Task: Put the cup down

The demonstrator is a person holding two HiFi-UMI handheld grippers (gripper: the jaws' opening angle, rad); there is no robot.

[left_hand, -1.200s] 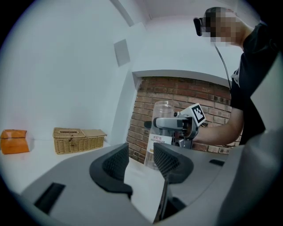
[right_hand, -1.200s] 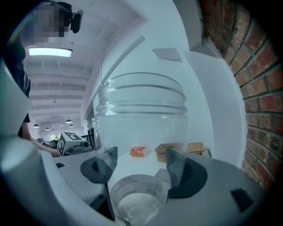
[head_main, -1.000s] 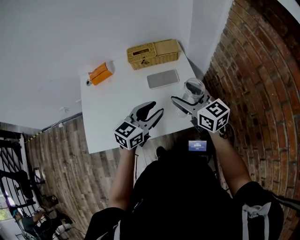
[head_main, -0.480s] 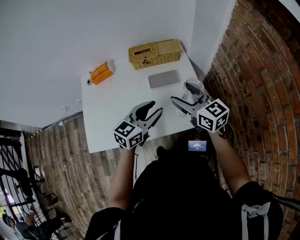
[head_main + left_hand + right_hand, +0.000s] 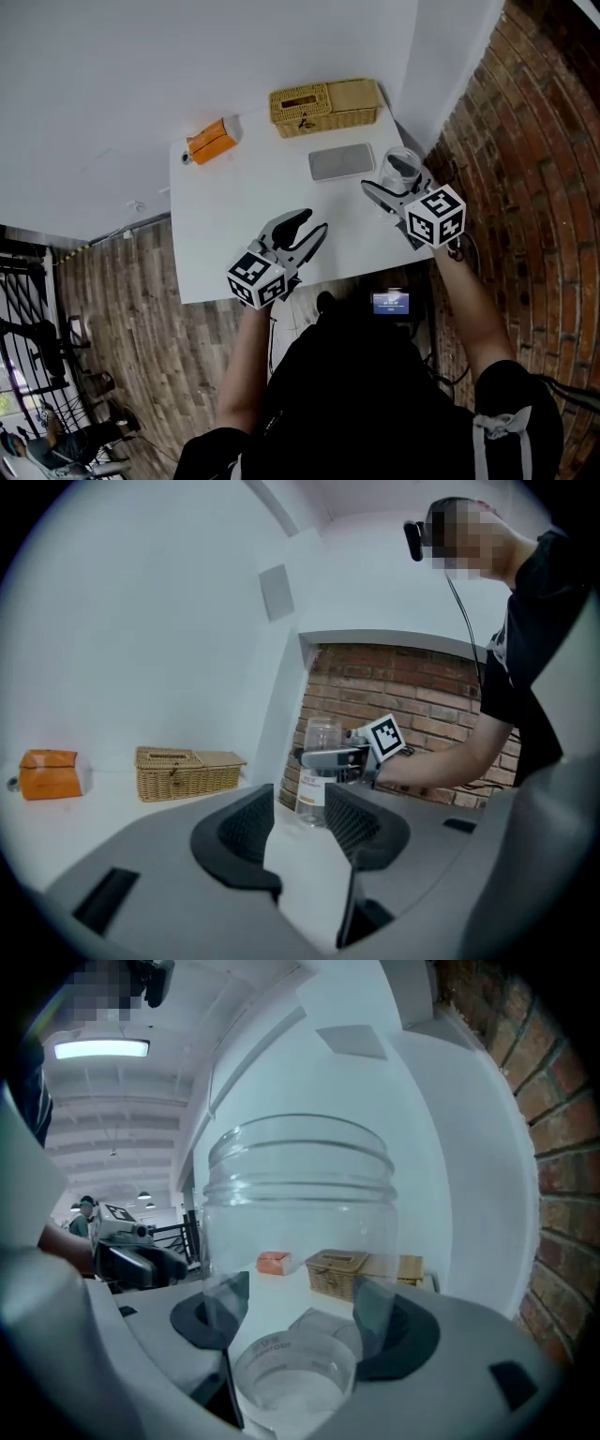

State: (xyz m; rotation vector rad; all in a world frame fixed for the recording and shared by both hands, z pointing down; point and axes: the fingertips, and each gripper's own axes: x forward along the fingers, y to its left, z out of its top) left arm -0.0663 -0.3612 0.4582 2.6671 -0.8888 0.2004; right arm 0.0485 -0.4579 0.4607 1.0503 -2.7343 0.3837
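**Cup (image 5: 401, 167) upright in our right gripper, at the table's right end**

Far left on the white table (image 5: 225, 216) lies an orange box (image 5: 211, 142), well apart from the work. Our left gripper (image 5: 305, 228) hangs over the table's near middle. Its jaws stand wide apart with only bare tabletop between them, so it has hold of nothing.

Behind it, against the wall, sits a wicker basket (image 5: 328, 105). In front of the basket lies a flat grey rectangular pad (image 5: 341, 161).

Just right of that pad is the clear cup, mouth up and long axis vertical. Our right gripper (image 5: 389, 187) has it, jaws half open, pads pressed on its two sides. We cannot tell whether its base touches the table.

We judge that the coming move turns on what lies straight below the cup. The grey pad is close on its left, and the table's edge and the brick wall (image 5: 525, 141) are close on its right.
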